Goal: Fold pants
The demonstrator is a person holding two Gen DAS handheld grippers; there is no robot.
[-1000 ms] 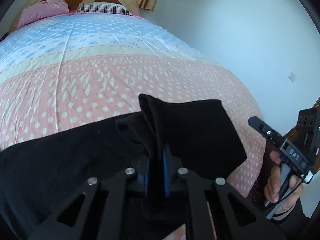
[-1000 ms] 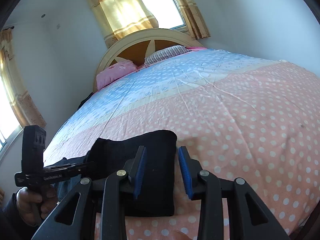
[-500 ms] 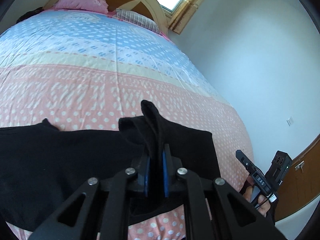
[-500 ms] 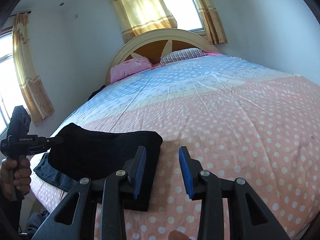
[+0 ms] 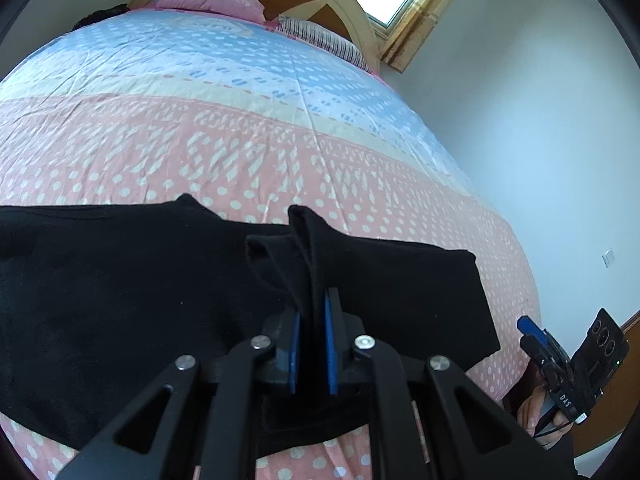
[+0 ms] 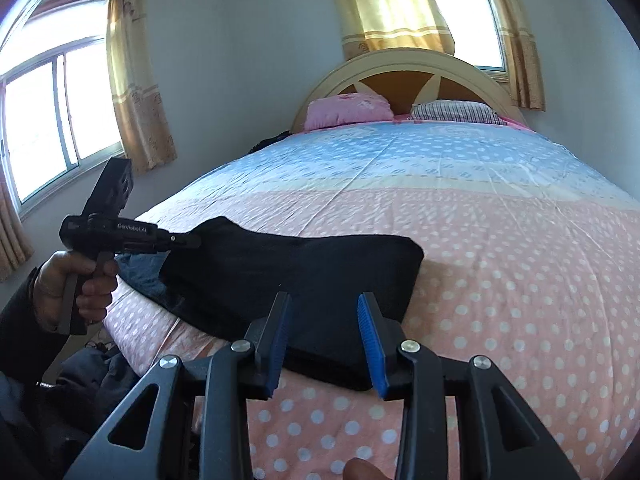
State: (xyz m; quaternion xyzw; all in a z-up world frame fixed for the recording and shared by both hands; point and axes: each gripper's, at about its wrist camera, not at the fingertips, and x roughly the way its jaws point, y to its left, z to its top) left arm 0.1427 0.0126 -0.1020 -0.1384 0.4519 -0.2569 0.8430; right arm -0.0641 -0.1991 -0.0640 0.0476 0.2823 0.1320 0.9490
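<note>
Black fabric is bunching between the blue pads of the left gripper [image 5: 311, 346], whose jaws are clamped on a raised fold of the pants [image 5: 120, 300]; against the earlier frames, that fold is being carried sideways along the near edge of the bed [image 5: 248, 152], so more of the garment is now lying spread to the left of the grip. The right gripper [image 6: 326, 344] is standing with its jaws apart and empty, hovering just over the near corner of the pants, which in its view are forming a flat dark stack on the pink dotted part of the cover. Judging from this, one fold is in hand and the garment is not yet squared off. Counting outward from the pants: one pair of pants, two grippers, one bed. Farther up the bed, two pillows are resting against the headboard [image 6: 404, 68], a pink pillow [image 6: 348, 110] and a striped pillow [image 6: 452, 112]. Beyond them, two windows with yellow curtains [image 6: 392, 4] are showing.
</note>
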